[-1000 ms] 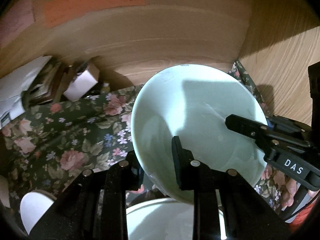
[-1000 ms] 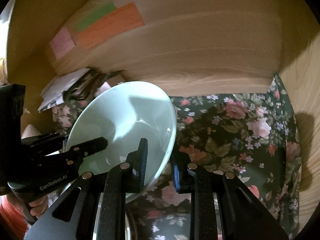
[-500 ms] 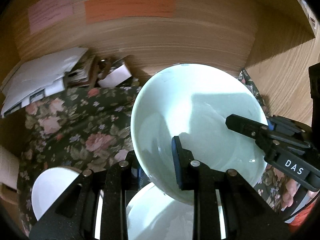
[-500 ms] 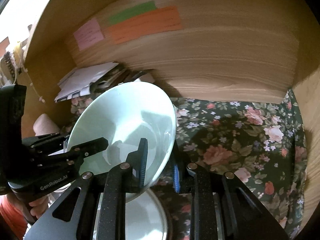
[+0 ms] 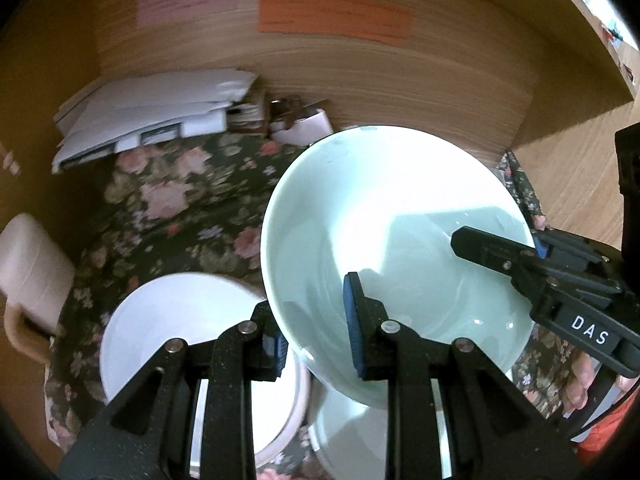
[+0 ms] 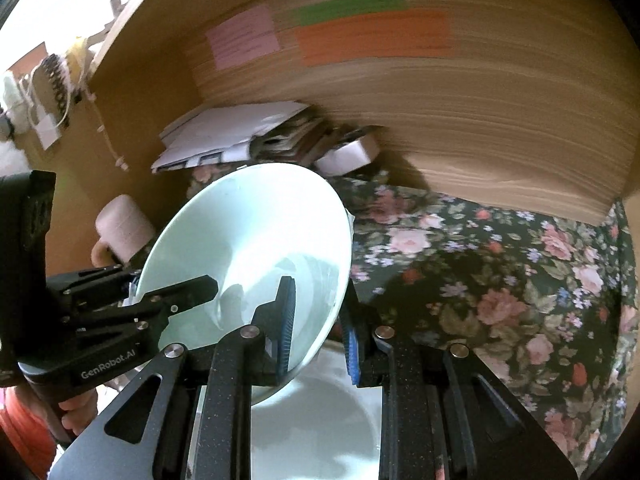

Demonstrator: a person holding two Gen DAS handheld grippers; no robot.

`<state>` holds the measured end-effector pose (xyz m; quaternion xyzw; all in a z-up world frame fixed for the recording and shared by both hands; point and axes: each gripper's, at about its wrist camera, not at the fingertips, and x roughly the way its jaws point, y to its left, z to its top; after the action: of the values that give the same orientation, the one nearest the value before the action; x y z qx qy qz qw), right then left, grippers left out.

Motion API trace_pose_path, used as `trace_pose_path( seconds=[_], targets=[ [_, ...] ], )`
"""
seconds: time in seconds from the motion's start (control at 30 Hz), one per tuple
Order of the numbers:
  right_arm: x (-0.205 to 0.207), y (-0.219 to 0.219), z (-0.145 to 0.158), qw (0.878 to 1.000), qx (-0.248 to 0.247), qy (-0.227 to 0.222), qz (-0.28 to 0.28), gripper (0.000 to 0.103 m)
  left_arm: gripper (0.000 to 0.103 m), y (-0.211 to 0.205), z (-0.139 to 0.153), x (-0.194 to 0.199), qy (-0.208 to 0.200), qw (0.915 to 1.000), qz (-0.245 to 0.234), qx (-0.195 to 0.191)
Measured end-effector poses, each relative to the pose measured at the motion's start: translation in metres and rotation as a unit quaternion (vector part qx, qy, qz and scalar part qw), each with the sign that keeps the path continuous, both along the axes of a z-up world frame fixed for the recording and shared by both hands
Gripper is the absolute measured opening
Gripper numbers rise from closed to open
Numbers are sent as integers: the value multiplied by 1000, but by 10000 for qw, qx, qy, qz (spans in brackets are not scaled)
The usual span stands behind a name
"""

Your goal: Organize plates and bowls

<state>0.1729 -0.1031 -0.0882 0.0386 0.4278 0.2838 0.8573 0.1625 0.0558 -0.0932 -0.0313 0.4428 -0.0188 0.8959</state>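
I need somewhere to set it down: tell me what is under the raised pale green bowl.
Under the pale green bowl, another pale dish sits on the floral cloth, with a white bowl beside it. The bowl and both tongs hide most of that dish.

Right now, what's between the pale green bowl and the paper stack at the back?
Only bare floral cloth between the pale green bowl and the paper stack, clearest in the left wrist view. A small white box sits beside the papers.
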Motion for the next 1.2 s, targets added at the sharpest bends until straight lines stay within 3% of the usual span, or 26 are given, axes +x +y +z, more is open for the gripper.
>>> trace_pose_path(
  seconds=[0.63,1.2],
  targets=[
    [-12,78,-15,9963,22,219,833,20,24,71,-13,-45,63,9965,822,-167],
    [-13,112,-46,9896,-102,610,1298,20,24,96,-36,-60,278,9933,1111,-132]
  ],
)
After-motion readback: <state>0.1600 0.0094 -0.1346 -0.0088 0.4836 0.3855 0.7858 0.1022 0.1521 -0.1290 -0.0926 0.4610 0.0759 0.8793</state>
